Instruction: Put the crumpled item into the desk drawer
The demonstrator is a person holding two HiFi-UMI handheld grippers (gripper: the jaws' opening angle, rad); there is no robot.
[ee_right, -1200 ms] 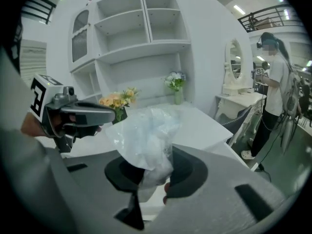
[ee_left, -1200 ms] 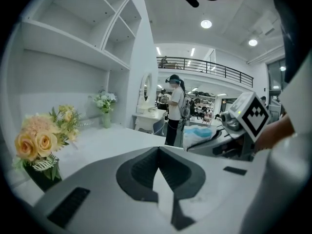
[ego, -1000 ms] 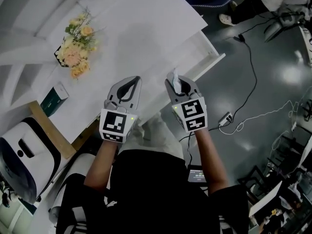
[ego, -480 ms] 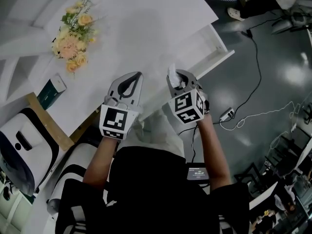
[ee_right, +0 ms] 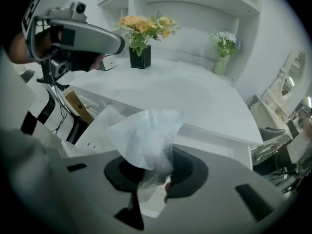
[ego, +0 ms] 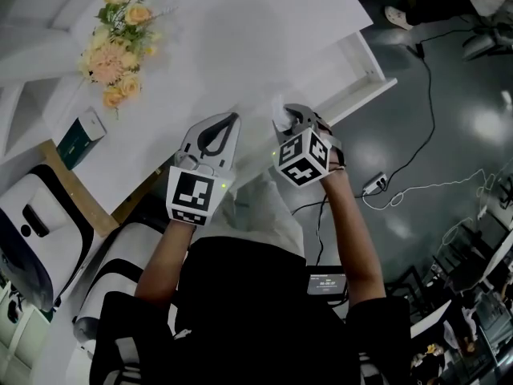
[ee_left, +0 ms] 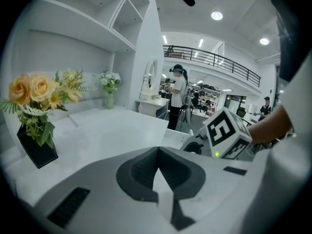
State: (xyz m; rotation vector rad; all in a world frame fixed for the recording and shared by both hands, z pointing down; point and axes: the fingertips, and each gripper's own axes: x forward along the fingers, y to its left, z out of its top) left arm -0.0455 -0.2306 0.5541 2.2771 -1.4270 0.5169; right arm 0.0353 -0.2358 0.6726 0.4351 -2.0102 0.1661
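A crumpled wad of clear plastic sticks up from between the jaws of my right gripper, which is shut on it. From the head view the wad shows as a white tuft at the tip of the right gripper, just over the front edge of the white desk. The desk drawer stands pulled open to the right of that gripper. My left gripper hovers beside it over the desk edge, its jaws shut and empty.
A bouquet in a black vase and a green box stand on the desk's left part. A smaller vase is at the back. A white-and-black chair sits at the left; cables and a power strip lie on the floor.
The right gripper has tilted and turned its marker cube while drifting slightly up and left, still holding the wad. The left gripper has barely moved. The head view has shifted a little.
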